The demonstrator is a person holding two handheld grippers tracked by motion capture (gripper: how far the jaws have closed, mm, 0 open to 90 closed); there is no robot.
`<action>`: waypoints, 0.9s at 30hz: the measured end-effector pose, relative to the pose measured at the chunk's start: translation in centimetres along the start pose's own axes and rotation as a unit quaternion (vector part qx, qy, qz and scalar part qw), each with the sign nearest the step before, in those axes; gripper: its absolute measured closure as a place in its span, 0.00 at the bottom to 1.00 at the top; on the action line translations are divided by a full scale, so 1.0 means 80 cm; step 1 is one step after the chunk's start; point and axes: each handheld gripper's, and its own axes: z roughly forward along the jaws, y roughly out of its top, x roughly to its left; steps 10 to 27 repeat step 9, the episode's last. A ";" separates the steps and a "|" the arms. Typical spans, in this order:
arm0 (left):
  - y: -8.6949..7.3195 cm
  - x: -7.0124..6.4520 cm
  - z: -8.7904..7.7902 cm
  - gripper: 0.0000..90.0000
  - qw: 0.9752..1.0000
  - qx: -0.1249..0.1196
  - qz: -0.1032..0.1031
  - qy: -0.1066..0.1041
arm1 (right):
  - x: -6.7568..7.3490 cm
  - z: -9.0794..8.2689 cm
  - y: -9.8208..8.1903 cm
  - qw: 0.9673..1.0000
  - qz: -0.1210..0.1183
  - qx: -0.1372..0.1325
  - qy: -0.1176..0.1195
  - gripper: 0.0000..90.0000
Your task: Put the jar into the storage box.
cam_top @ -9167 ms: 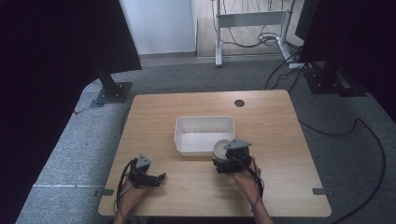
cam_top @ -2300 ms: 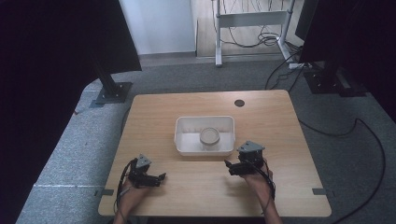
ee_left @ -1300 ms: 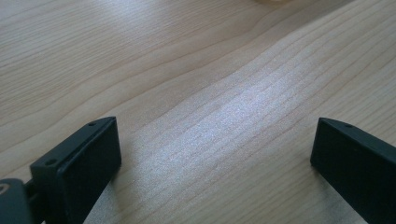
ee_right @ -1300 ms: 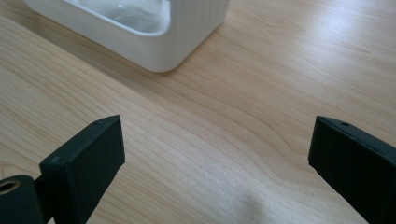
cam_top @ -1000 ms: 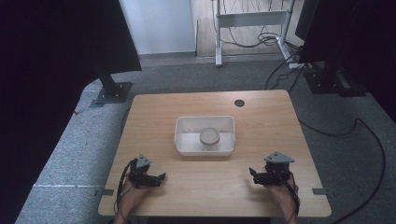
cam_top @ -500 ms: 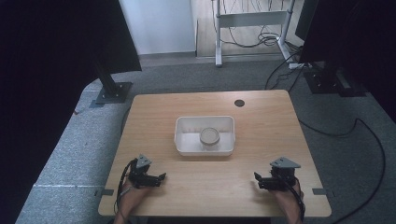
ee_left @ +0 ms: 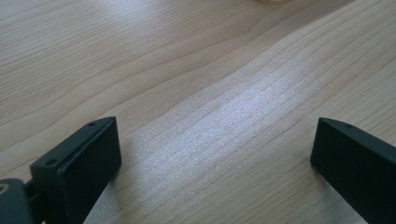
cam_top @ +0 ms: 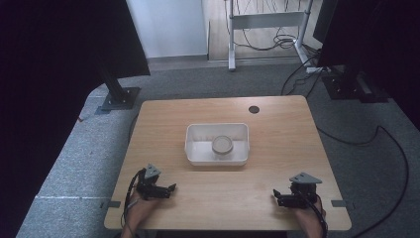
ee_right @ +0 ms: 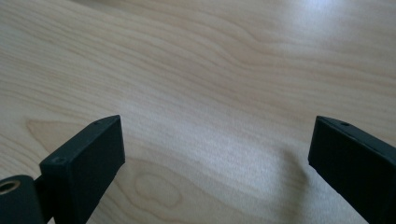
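A: Right claw (cam_top: 278,197) jaws spread wide, nothing between them, resting on the near right of the table (cam_top: 277,134). Left claw (cam_top: 169,189) same, spread, near left corner.

B: Surface?

A: Pale wood grain, matte, with a dark round hole (cam_top: 254,109) by the far edge.

B: Container?

A: White rectangular plastic tub (cam_top: 198,148) at mid-table, well apart from both claws. Round grey disc (cam_top: 222,145) lies inside it, right of centre. No readable writing.

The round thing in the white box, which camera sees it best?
The high view: the round thing lies in the white box, seen from above. The gripper views look at bare wooden table between open jaws.
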 end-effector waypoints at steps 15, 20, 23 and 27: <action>0.000 0.000 0.000 0.02 1.000 0.000 0.000 0.000 | -0.001 0.000 -0.006 1.000 0.001 0.013 -0.003 0.03; 0.000 0.000 0.000 0.02 1.000 0.000 0.000 0.000 | -0.001 0.000 -0.006 1.000 0.001 0.013 -0.003 0.03; 0.000 0.000 0.000 0.02 1.000 0.000 0.000 0.000 | -0.001 0.000 -0.006 1.000 0.001 0.013 -0.003 0.03; 0.000 0.000 0.000 0.02 1.000 0.000 0.000 0.000 | -0.001 0.000 -0.006 1.000 0.001 0.013 -0.003 0.03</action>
